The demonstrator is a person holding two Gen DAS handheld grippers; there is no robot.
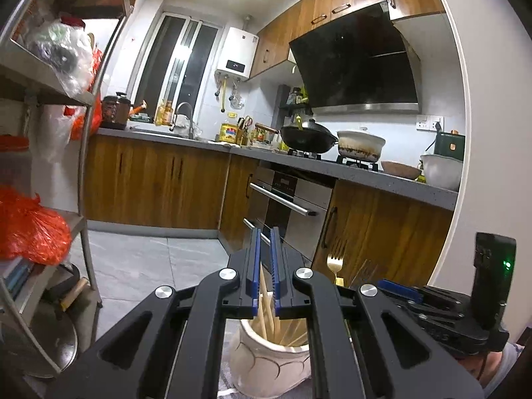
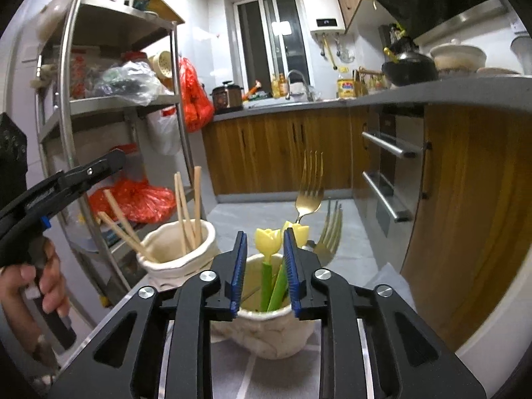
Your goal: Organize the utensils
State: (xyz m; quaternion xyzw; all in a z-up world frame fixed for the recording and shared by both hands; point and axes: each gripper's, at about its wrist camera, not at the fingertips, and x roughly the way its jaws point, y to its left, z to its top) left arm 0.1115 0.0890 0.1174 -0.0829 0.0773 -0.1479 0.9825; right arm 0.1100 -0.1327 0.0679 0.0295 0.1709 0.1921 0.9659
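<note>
In the left wrist view my left gripper (image 1: 265, 229) is shut with nothing in it, above a cream ceramic cup (image 1: 266, 362) that holds several wooden chopsticks (image 1: 266, 306). My right gripper (image 2: 264, 231) stands open over a second cream cup (image 2: 266, 329). A yellow tulip-topped green pen (image 2: 267, 241) rises between the pads, which do not press on it. A second tulip pen (image 2: 301, 231), a gold fork (image 2: 309, 196) and a darker fork (image 2: 329, 232) stand in the same cup. To its left are the chopstick cup (image 2: 176, 252) and my left gripper (image 2: 114, 159).
A person's hand (image 2: 33, 286) holds the left gripper's handle. A metal rack (image 2: 66, 106) with red bags stands at the left. At the right are wooden cabinets (image 2: 465, 216), an oven with bar handles (image 2: 389, 146) and a grey counter (image 1: 382, 179) with a wok and a pot.
</note>
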